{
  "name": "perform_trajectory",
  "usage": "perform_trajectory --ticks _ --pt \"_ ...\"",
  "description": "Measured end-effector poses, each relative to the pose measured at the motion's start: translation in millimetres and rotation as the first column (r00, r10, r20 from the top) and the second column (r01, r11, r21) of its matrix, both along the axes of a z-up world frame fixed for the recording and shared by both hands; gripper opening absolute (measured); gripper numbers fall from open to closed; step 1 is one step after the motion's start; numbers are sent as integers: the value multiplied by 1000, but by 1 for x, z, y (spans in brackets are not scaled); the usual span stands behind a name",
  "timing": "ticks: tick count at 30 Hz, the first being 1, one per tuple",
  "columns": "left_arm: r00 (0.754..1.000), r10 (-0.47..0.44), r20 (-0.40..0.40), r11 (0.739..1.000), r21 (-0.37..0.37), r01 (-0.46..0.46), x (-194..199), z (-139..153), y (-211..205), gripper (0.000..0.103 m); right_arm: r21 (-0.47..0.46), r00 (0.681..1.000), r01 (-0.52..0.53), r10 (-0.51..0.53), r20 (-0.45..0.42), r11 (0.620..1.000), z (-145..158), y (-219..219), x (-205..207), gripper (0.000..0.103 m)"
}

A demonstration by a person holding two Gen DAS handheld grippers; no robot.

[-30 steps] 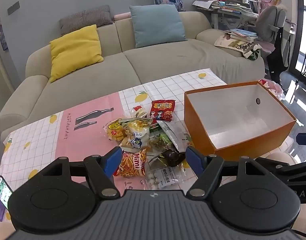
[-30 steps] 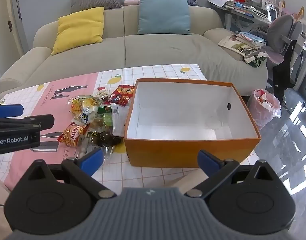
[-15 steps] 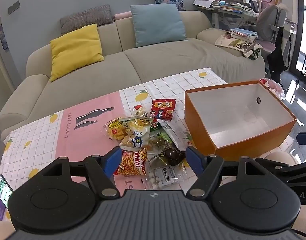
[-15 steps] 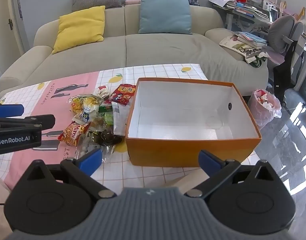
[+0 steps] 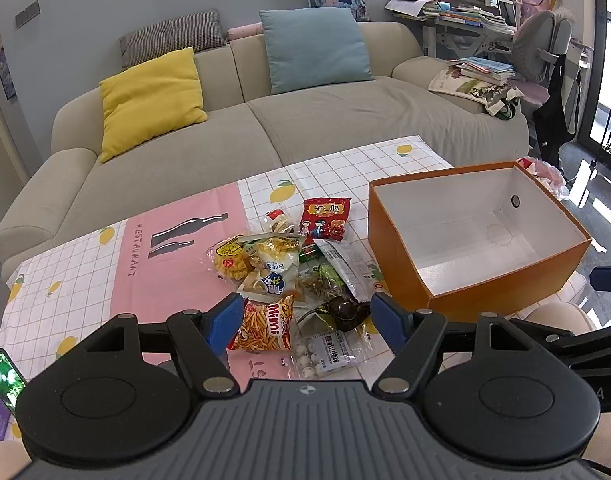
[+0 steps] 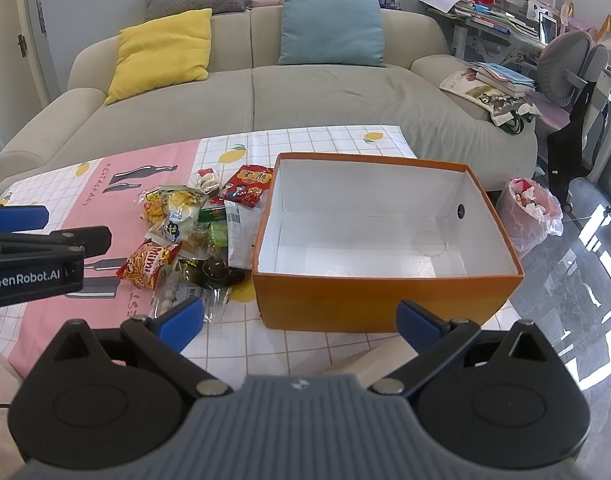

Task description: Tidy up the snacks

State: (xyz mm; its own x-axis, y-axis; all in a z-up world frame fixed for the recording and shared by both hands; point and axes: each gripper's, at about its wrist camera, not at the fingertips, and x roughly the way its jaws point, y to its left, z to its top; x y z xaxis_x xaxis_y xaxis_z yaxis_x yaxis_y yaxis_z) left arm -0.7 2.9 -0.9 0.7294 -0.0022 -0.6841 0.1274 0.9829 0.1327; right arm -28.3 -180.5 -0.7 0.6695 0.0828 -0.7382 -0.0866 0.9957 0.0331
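Two grippers hover above the table edge, both with blue-padded fingers spread wide and nothing between them. The left gripper (image 5: pixel 307 322) looks down on a loose pile of snack packets (image 5: pixel 297 276) lying on the lemon-print and pink tablecloth (image 5: pixel 85 280); the right gripper (image 6: pixel 301 322) faces the open orange cardboard box with a white interior (image 6: pixel 385 304), which sits just right of the pile and holds nothing yet.

Compared with a second ago almost nothing has shifted: both views have crept only a touch, the pile lies as it did, and no packet has been lifted. So the sorting has not truly begun, and this reads as the approach before a first pick.

Nearest the left gripper are the orange "Mimi" stick-snack bag (image 5: pixel 265 326), a clear pouch of small white balls (image 5: pixel 329 354) and a dark brown glossy packet (image 5: pixel 343 310). Further back lie a yellow crinkled bag (image 5: pixel 229 260), a pale bag with a blue logo (image 5: pixel 271 270), a long silver-white sachet (image 5: pixel 347 266) leaning towards the box wall, and a red printed packet (image 5: pixel 325 218).

A sensible first move, I judge, is for the left gripper to drop onto the Mimi bag, since it lies on top and apart from the tangle. The thin overlapping films could drag neighbours along when pulled.
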Motion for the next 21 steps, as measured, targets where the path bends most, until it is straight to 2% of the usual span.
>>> perform_trajectory --ticks 13,21 --pt "1000 3 -5 1000 -2 -3 -1 -3 -4 85 -1 1000 0 0 -1 1000 -8 4 0 100" --pt "1000 2 -6 1000 -3 -3 -1 -2 -4 85 -2 1000 -5 5 -2 1000 -1 0 -1 100"
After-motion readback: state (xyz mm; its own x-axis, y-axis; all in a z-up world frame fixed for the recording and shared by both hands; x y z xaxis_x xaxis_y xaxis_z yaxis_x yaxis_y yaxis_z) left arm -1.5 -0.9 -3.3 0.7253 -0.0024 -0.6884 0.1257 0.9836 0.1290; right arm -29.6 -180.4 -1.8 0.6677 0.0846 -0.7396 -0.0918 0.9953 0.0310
